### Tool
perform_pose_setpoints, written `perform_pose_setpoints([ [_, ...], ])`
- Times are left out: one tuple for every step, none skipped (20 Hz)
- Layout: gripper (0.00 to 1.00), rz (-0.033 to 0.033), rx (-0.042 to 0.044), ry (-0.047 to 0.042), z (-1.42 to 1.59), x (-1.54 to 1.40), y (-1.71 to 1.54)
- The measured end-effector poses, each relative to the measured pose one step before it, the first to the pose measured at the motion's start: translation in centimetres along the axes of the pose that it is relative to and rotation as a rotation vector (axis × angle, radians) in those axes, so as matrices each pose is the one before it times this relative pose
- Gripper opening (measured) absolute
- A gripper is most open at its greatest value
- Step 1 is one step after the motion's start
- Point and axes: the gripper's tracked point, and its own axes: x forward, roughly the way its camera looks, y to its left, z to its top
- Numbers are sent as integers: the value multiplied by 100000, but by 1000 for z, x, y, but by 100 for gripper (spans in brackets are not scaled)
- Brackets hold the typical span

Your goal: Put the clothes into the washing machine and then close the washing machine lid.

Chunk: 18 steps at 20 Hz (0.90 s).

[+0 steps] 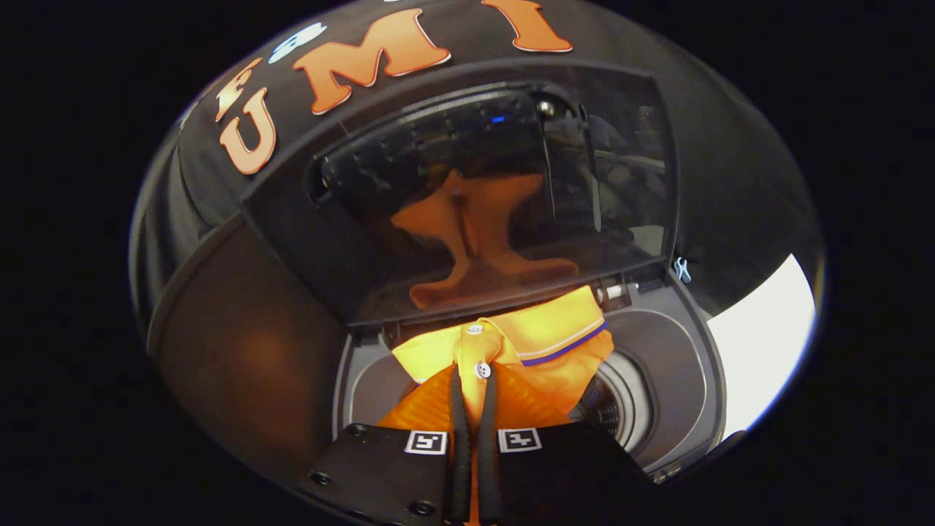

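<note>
Shirt (511, 343) in tool (473, 380) (over drum)

The gripper (473, 376), its fingers pinched on the orange shirt (540, 343), hangs over the washing machine (679, 380) mouth, the shirt covering most of the opening and the raised lid (409, 219) blocking the way beyond.

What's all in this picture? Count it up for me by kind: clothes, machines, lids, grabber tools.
Clothes: 1, an orange polo shirt with white buttons, pinched between the gripper's two fingers.
Machines: 1, a grey top-loading washing machine, drum open.
Lids: 1, a dark tinted lid, raised, mirroring the shirt.
Grabber tools: 1.
Total: 4.
</note>
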Motion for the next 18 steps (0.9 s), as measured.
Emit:
perform_pose_setpoints([
  [12, -576, -163, 2121, -765, 749, -412],
  [12, -639, 173, 2351, -1006, 913, -398],
  [12, -629, 87, 3525, -1000, 961, -295],
  [12, -1597, -30, 3095, -1067, 691, -383],
  [12, -1189, -612, 1939, -531, 613, -234],
  [12, -1176, -350, 2213, -487, 14, -90],
  [12, -305, 369, 1156, -399, 198, -60],
  [12, -748, 140, 1641, -501, 433, -81],
  [12, -938, -29, 1515, -364, 332, -157],
  [12, -1122, -432, 806, -215, 362, -279],
  [12, -1078, -482, 1598, -266, 363, -199],
  [12, 219, 82, 353, -134, -63, 194],
  [12, 323, -439, 954, -186, 140, 47],
  [12, -419, -220, -3, 117, 87, -49],
  [12, -741, -656, 46, -51, 4, -156],
  [12, -458, -873, 276, -48, 93, -95],
  [12, -550, 85, 588, -66, -133, -99],
  [12, -932, 436, 278, -22, -3, -83],
])
